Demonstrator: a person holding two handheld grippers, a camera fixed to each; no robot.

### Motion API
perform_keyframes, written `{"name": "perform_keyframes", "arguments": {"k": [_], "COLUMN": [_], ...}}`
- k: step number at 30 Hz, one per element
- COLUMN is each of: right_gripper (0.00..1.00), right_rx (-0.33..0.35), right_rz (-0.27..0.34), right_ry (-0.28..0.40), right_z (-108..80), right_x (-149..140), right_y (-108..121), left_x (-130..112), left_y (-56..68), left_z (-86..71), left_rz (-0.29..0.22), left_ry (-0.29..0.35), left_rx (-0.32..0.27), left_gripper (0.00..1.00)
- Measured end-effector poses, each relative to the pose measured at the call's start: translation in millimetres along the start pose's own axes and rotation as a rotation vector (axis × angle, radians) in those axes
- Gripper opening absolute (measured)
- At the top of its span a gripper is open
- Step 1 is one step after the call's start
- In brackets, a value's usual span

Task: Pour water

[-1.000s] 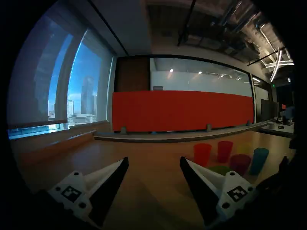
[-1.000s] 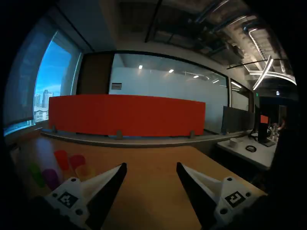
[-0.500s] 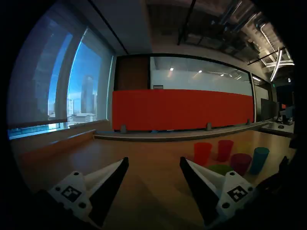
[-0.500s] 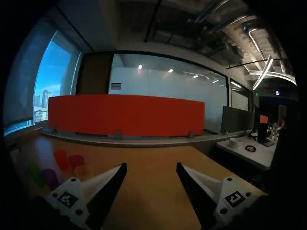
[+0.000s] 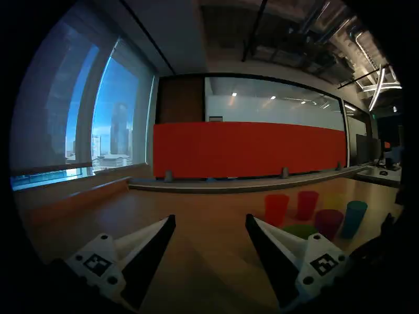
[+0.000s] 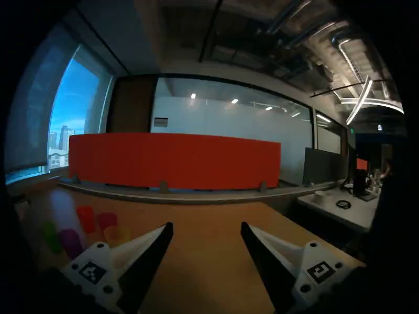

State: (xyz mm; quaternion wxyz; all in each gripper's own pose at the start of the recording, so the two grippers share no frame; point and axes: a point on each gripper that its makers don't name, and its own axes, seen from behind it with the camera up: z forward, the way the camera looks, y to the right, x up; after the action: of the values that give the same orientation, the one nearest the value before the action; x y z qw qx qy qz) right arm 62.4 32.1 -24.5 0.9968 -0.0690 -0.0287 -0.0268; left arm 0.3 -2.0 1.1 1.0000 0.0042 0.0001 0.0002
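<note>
On the wooden desk (image 5: 209, 199), coloured plastic cups (image 5: 328, 222) stand clustered upright, contents not discernible; left tool (image 5: 209, 216) and right tool (image 6: 206, 224) both gape, empty.

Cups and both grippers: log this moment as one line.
left gripper: open, empty | right gripper: open, empty | cups: upright on table, untouched | pour: not begun

Smooth wooden tabletop (image 5: 209, 230), translucent plastic cups (image 5: 276, 208), matt orange partition (image 5: 246, 149)

coloured cups (image 5: 306, 205) clustered upright on the wooden table (image 5: 209, 217), seemingly empty.
</note>
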Motion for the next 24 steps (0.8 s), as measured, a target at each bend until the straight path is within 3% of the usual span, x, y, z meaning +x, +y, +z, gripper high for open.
{"name": "perform_keyframes", "arguments": {"k": [14,24], "right_gripper": [1.00,1.00], "right_rx": [0.082,0.151], "right_rz": [-0.014,0.039], "right_ry": [0.036,0.044], "right_z": [7.3,18.1], "right_x": [-16.8,-40.6], "right_y": [-33.7,-53.9], "left_x": [-0.2,-0.4], "left_y": [-0.1,0.0], "left_z": [0.2,0.1], "left_rz": [0.000,0.000], "left_ry": [0.000,0.000], "left_rx": [0.000,0.000], "left_gripper": [1.00,0.99]}}
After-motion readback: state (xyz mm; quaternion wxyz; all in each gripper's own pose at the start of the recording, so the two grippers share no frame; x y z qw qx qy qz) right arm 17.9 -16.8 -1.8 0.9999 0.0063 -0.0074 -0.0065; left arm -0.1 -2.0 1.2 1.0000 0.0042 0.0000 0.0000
